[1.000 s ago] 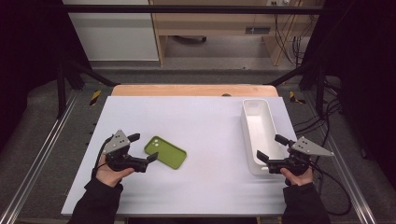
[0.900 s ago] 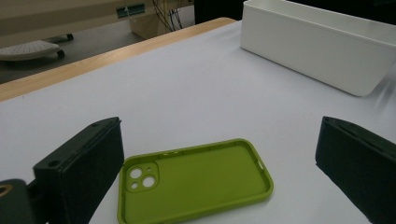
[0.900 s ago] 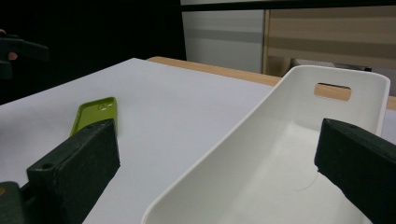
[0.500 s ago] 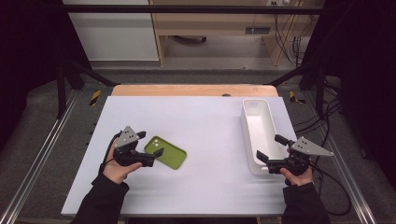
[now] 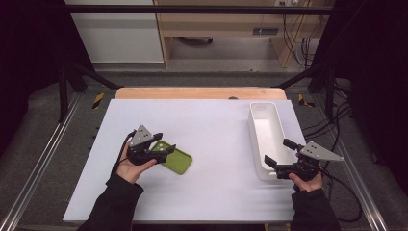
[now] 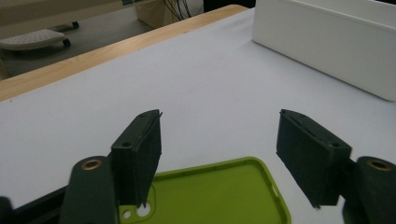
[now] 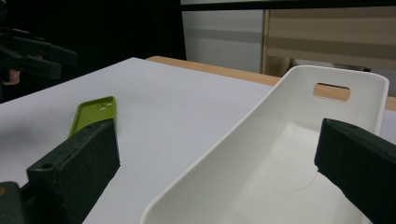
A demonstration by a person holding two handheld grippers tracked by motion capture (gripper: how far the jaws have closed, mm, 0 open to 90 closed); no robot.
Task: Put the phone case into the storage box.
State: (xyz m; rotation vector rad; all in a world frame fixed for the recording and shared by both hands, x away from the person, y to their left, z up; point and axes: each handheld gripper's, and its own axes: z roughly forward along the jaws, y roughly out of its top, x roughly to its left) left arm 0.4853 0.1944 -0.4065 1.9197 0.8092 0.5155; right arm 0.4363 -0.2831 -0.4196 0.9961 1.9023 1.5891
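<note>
The left gripper (image 5: 162, 146) hung released over the green case (image 5: 177, 160), lying left of the bin (image 5: 256, 134), jaws straddling it for a grasp. The right gripper (image 5: 280, 154) waited spread at the bin's near end.

Left gripper (image 5: 161, 146) jaws spread over the green phone case (image 5: 177, 161)

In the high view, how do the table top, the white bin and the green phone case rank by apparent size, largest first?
1. Table top, by far.
2. White bin.
3. Green phone case, partly covered by the left tongs.
</note>
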